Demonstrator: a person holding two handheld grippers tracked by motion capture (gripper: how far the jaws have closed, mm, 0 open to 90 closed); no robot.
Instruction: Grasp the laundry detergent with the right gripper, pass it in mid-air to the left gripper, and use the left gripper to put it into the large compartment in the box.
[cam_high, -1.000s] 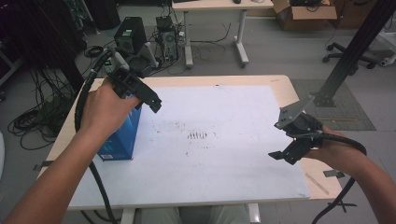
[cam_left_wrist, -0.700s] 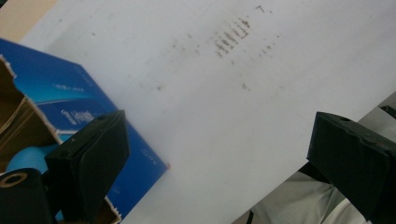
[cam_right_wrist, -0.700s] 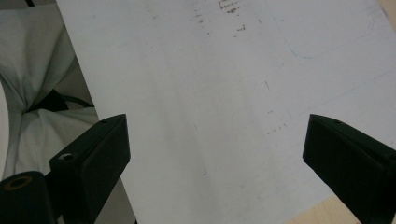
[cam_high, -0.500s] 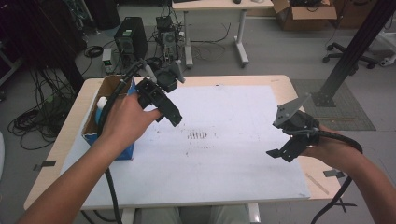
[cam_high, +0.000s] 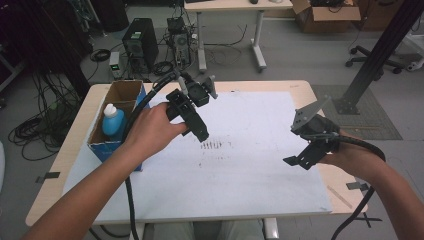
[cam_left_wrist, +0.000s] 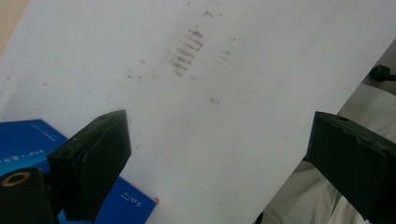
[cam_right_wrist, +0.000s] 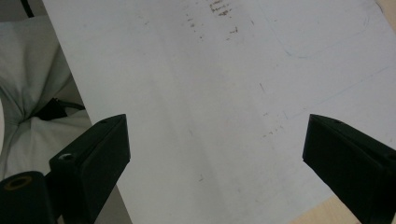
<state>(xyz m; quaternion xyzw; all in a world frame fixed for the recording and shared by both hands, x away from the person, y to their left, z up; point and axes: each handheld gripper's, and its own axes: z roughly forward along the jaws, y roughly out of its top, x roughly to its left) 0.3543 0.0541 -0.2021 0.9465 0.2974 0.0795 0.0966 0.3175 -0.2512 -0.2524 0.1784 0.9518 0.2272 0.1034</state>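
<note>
An open cardboard box with blue sides (cam_high: 127, 95) stands at the table's left and holds a blue bottle with a white cap (cam_high: 113, 121). My left gripper (cam_high: 202, 114) hovers just right of the box over the white sheet (cam_high: 250, 165); its jaws are wide open with nothing between them. In the left gripper view the open left gripper (cam_left_wrist: 219, 149) looks down on the sheet's dark smudges (cam_left_wrist: 187, 46), with a blue box corner (cam_left_wrist: 28, 135) at lower left. My right gripper (cam_high: 301, 141) hangs open and empty above the sheet's right edge. In the right gripper view the right gripper (cam_right_wrist: 215, 149) frames bare sheet.
The wooden table (cam_high: 300, 87) is mostly covered by the sheet. Dark smudge marks (cam_high: 212, 146) lie mid-sheet. Beyond the far edge are a computer tower (cam_high: 137, 42), cables on the floor and another desk's legs (cam_high: 260, 35). A black post (cam_high: 380, 55) stands at the right.
My left gripper has swung from over the box rightward onto the sheet, uncovering the box and its bottle. The right gripper has barely shifted.
</note>
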